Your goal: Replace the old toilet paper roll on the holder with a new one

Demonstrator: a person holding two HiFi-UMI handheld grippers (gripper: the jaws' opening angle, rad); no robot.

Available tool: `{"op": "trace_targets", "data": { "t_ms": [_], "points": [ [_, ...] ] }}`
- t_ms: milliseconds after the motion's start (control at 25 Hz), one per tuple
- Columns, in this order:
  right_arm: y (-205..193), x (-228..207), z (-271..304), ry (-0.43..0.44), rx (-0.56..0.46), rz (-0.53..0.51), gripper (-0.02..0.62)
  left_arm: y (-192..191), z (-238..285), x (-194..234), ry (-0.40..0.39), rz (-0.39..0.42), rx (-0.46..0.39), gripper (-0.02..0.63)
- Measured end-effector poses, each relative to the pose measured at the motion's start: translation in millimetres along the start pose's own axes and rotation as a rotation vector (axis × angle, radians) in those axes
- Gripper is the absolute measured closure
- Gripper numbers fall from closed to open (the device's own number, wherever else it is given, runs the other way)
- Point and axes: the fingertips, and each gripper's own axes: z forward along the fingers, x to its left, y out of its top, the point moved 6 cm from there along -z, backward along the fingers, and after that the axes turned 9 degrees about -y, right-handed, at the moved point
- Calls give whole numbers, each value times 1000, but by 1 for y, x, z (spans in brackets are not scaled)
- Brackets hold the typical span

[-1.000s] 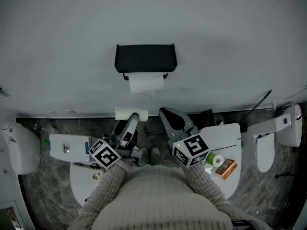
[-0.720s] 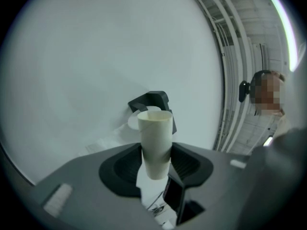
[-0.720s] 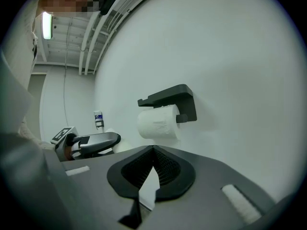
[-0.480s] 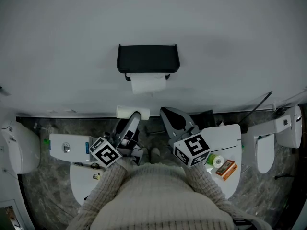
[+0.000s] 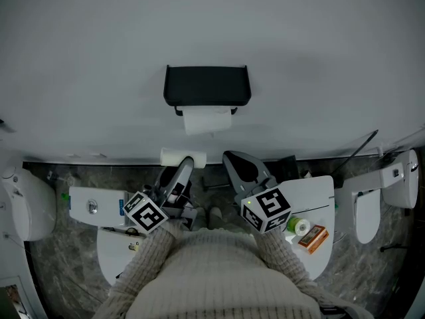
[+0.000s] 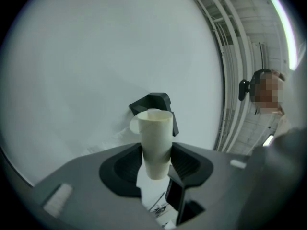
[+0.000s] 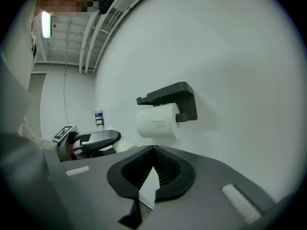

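Nothing had shifted in the last second: both grippers hung where they were below the holder (image 5: 207,85), and only the head view drifted a little. The left gripper (image 5: 185,161) pinched a bare tube (image 6: 155,143) (the old core, by its look), while the right gripper (image 5: 233,157) was pressed together, empty. A roll (image 5: 207,119) sat on the holder, so the swap seemed done bar discarding the tube.

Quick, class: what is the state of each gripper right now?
Left gripper: closed on a cardboard tube.
Right gripper: closed, holding nothing.
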Motion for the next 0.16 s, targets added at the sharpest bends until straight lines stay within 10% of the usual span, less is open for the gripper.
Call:
{"op": "trace_targets", "data": {
  "t_ms": [160],
  "points": [
    [-5, 0, -5, -1, 6, 5, 595, -5, 0, -5, -13, 8, 7, 430]
  ]
}}
